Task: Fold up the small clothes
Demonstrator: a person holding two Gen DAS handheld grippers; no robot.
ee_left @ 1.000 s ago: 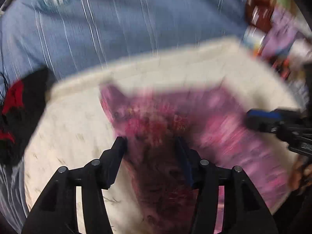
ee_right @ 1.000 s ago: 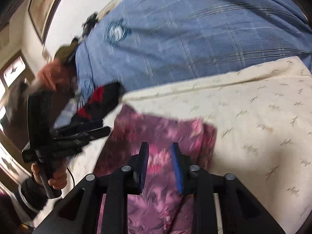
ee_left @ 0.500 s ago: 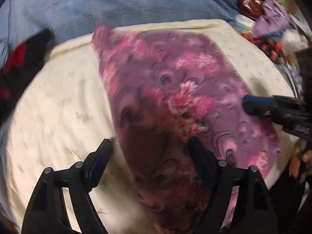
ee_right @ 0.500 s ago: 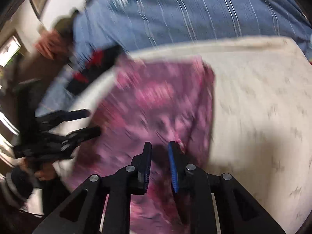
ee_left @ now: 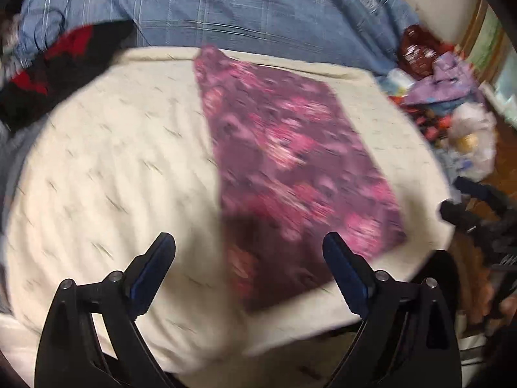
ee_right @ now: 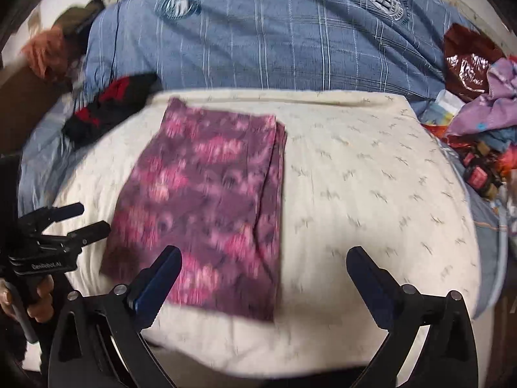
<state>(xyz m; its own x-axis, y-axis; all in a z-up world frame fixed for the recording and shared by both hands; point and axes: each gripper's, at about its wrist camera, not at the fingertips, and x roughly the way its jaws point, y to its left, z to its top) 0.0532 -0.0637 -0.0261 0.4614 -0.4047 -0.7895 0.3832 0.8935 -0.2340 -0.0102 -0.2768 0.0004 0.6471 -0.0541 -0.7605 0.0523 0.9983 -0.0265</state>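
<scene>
- Now the purple floral cloth (ee_right: pixel 206 200) lies flat and folded on the cream quilted pad (ee_right: pixel 371 177), toward the pad's left half in the right wrist view, its layered edges stacked along the right side.
- Both tools hang above the near edge of the pad: the left gripper (ee_left: pixel 248 252) has its jaws spread wide with nothing between the pads, having just been opening; the cloth's near corner sits below them, untouched.
- The right gripper (ee_right: pixel 263 262) likewise has just sprung its jaws to full spread and grips nothing; the cloth's near edge shows under its left finger.
- By my reading, a fold has just been laid down and let go, so this piece is at or near its finished shape.
- Next comes either one more fold across the cloth's length, which needs both near corners pinched cleanly, or a reach for the black and red garment (ee_right: pixel 106 106) lying at the pad's far left corner on the blue checked bedcover (ee_right: pixel 290 32).
</scene>
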